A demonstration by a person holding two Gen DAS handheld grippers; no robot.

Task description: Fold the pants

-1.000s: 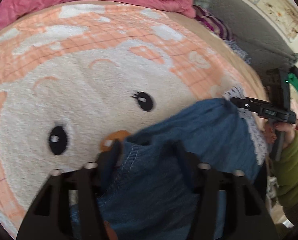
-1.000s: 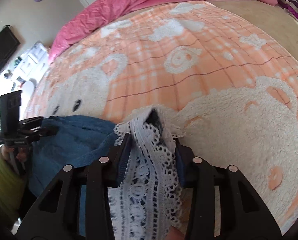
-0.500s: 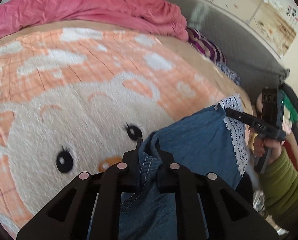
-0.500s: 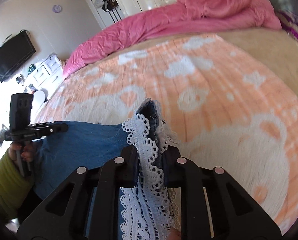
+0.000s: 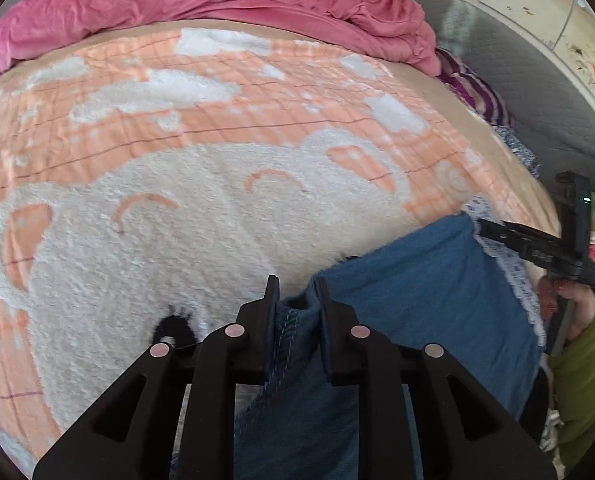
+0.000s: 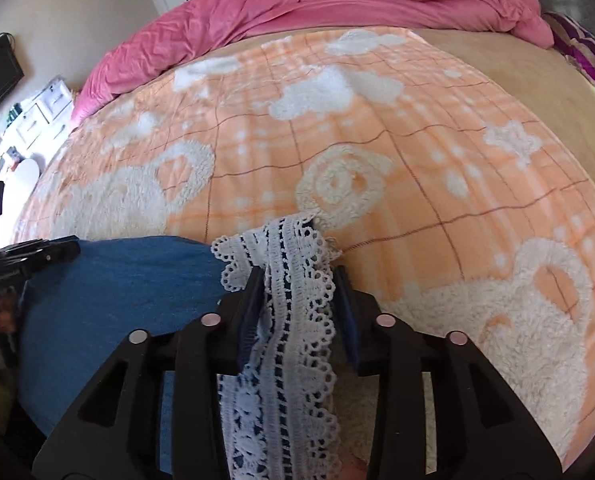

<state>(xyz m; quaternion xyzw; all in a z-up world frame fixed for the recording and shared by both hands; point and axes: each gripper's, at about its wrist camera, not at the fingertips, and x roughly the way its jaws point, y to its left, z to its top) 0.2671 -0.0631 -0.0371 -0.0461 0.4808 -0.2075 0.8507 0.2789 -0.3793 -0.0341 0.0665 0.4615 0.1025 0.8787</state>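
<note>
Over the blanket [image 5: 201, 200], the pants [image 5: 417, 300] hang between both grippers, the left gripper [image 5: 295, 300] slightly apart around the stitched denim edge, the right gripper [image 6: 299, 280] wider around the lace hem [image 6: 293, 320], both jaws having just been opening

Since the earlier views, the jaws of the left gripper [image 5: 296, 294] and right gripper [image 6: 300, 280] have been reopened slightly around the blue pants [image 5: 413, 292] and their lace hem [image 6: 289, 320], apparently loosely gripped, and carried across the blanket [image 5: 177, 200].
</note>
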